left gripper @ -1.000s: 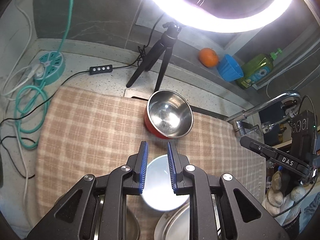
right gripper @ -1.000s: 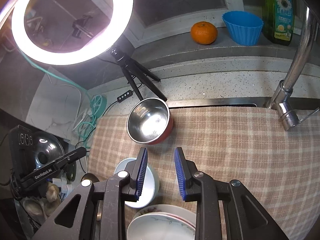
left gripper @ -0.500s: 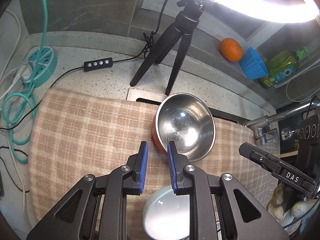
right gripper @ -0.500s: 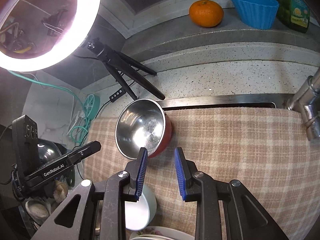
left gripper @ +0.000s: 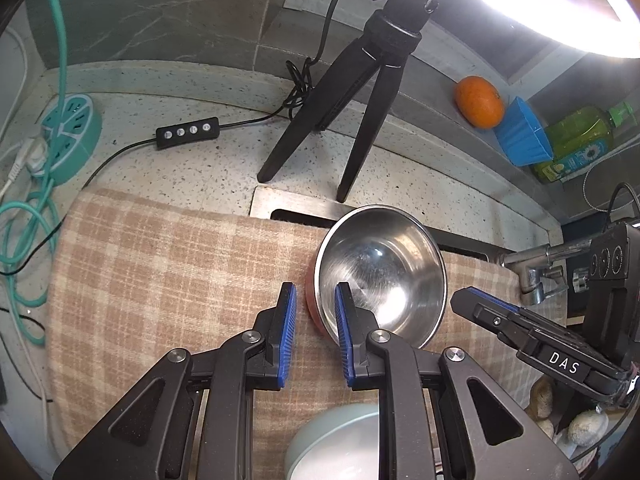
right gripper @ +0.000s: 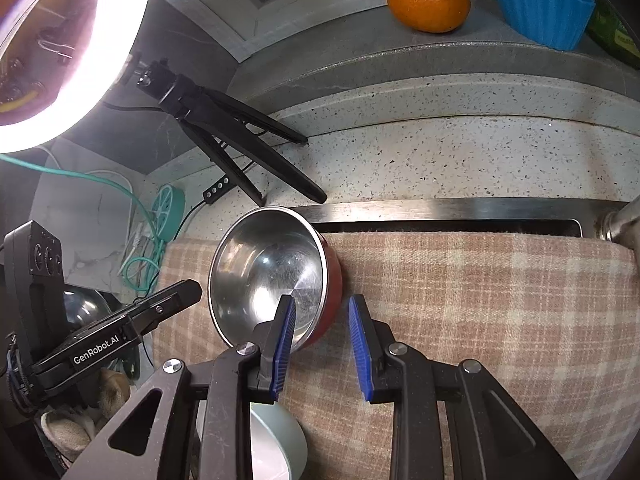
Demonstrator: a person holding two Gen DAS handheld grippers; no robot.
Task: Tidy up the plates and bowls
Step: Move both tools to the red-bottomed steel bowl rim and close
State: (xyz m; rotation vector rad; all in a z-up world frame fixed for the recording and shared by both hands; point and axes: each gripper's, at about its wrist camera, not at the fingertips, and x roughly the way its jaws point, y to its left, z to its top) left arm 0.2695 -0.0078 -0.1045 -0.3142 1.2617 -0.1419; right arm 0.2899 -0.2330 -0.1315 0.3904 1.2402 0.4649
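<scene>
Speckled stone table (left gripper: pixel 208 160) with a checked cloth (left gripper: pixel 168 280) spread over the sink (right gripper: pixel 440 210); a ledge runs along the far wall.

Steel bowl (left gripper: pixel 380 272), red outside, stands on the cloth at its far edge, just in front of the exposed sink rim, tilted slightly.

Left gripper (left gripper: pixel 315 334): fingers spread, holding nothing. They straddle the bowl's left rim, the right finger in front of the interior, the left finger over the cloth outside. Whether either touches the bowl cannot be told.

Right gripper (right gripper: pixel 322 350): fingers spread, holding nothing. They straddle the bowl's right rim, the left finger in front of the interior, the right finger over the cloth. Contact cannot be told.

White bowl (left gripper: pixel 336 444): on the cloth, nearer than the steel bowl, partly hidden beneath the gripper bodies.

Outward: black tripod (left gripper: pixel 360 92) on the table beyond the bowl, carrying a lit ring light (right gripper: pixel 60 40); inline switch (left gripper: pixel 187 133) and teal power strip (left gripper: pixel 70 136) to the far left. On the ledge, far right: an orange (right gripper: pixel 428 0), a blue cup (right gripper: pixel 536 0), a green bottle (left gripper: pixel 576 140). Faucet (left gripper: pixel 536 268) at the right.
</scene>
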